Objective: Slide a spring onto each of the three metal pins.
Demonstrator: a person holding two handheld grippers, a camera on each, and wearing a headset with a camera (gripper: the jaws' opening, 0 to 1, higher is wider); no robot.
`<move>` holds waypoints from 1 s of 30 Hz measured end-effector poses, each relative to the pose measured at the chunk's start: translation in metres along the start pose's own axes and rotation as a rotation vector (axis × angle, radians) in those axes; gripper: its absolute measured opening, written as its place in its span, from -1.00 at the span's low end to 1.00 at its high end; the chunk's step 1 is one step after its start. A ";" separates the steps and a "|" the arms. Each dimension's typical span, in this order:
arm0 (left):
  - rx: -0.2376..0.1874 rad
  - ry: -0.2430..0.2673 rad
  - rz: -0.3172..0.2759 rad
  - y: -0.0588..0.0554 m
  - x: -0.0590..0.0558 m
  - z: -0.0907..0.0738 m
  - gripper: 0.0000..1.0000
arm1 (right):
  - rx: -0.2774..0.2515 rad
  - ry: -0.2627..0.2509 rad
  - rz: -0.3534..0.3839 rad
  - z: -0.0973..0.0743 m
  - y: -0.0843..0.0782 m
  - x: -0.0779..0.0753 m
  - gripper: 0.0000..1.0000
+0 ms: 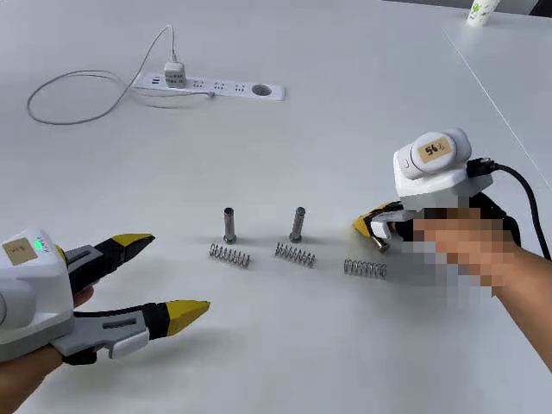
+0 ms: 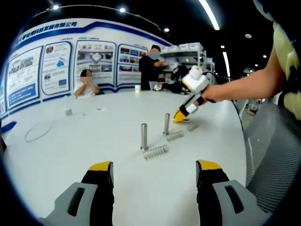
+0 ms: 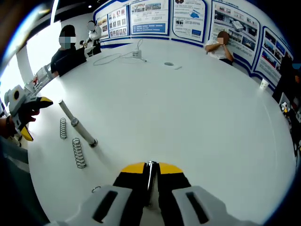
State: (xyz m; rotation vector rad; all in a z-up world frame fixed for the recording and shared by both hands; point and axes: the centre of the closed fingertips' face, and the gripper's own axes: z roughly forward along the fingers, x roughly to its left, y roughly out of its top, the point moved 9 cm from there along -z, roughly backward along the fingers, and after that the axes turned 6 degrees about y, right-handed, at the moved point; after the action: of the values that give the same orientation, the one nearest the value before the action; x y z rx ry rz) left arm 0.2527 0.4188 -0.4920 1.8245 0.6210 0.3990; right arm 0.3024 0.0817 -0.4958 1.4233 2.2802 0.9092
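Closest in is the left gripper [image 1: 159, 276]. Its yellow-tipped jaws are spread wide and hold nothing. It hangs just over the white table [image 1: 285, 371].

A little farther out, three springs lie flat in a row: the left spring [image 1: 229, 254], the middle spring [image 1: 295, 254] and the third spring [image 1: 365, 268]. Just behind the first two stand the left pin [image 1: 229, 225] and the middle pin [image 1: 297, 224], both upright, each near its own spring but not touching it.

The right gripper [image 1: 379, 231] sits low at the table, just behind the third spring. Its jaws are pinched tight on a thin metal piece, which looks like the third pin [image 3: 150, 172].

No spring is on any pin yet, so the job looks to be at its very start. I think this step is about getting the third pin ready. Next, the open gripper needs to pinch a spring, tip it up, line its hole up with a pin's top and slide it down. It should go softly, since a bump could knock a pin over.

There is lots of bare table all around the row. The power strip [image 1: 211, 86] and its cord [image 1: 69, 95] lie well apart at the back. The table's edge runs along the far right, past the right gripper.
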 end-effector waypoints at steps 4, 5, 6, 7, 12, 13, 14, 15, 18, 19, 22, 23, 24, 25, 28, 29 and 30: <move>0.002 -0.003 0.002 0.000 0.000 0.000 0.45 | 0.001 -0.004 0.008 0.001 0.000 -0.001 -0.81; 0.002 -0.003 0.004 0.000 0.000 0.000 0.45 | 0.002 -0.004 0.010 0.001 0.001 -0.001 -0.82; 0.003 -0.003 0.005 0.001 0.000 0.000 0.45 | 0.002 -0.004 0.013 0.001 0.001 -0.001 -0.82; 0.002 -0.003 0.005 0.001 0.001 0.000 0.45 | 0.002 -0.003 0.015 0.001 0.001 -0.001 -0.82; -0.002 -0.003 0.009 0.003 0.001 0.000 0.45 | 0.004 -0.006 0.001 0.001 0.002 0.001 -0.82; -0.002 -0.003 0.010 0.003 0.001 0.000 0.45 | 0.000 -0.008 -0.001 0.000 0.002 0.002 -0.82; -0.001 -0.002 0.010 0.003 0.001 -0.001 0.45 | -0.003 -0.009 -0.004 0.000 0.002 0.002 -0.82; -0.002 -0.003 0.010 0.003 0.001 -0.001 0.45 | -0.009 -0.010 -0.004 -0.002 0.004 0.003 -0.82; -0.004 -0.002 0.008 0.004 0.000 -0.003 0.45 | -0.027 -0.016 -0.007 -0.006 0.007 0.003 -0.82; -0.005 -0.002 0.008 0.004 0.000 -0.003 0.45 | -0.031 -0.017 -0.007 -0.007 0.008 0.003 -0.82; -0.005 -0.001 0.012 0.004 0.000 -0.004 0.45 | -0.045 -0.015 -0.004 -0.012 0.009 0.004 -0.82; -0.005 -0.001 0.013 0.005 -0.001 -0.004 0.45 | -0.047 -0.015 -0.005 -0.013 0.009 0.004 -0.82; -0.006 -0.001 0.014 0.005 -0.001 -0.004 0.45 | -0.051 -0.016 -0.006 -0.014 0.009 0.004 -0.82; -0.007 -0.001 0.015 0.005 -0.001 -0.004 0.45 | -0.055 -0.018 -0.006 -0.016 0.009 0.005 -0.82; -0.010 -0.001 0.017 0.006 -0.002 -0.005 0.45 | -0.064 -0.017 -0.006 -0.019 0.010 0.007 -0.82; -0.011 -0.002 0.017 0.007 -0.002 -0.005 0.45 | -0.066 -0.017 -0.006 -0.020 0.010 0.007 -0.82; -0.012 -0.002 0.018 0.007 -0.003 -0.006 0.45 | -0.071 -0.019 -0.009 -0.022 0.010 0.008 -0.82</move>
State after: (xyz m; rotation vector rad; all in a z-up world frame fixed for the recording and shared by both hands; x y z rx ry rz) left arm 0.2491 0.4198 -0.4835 1.8198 0.6000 0.4118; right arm 0.2933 0.0844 -0.4720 1.3848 2.2162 0.9603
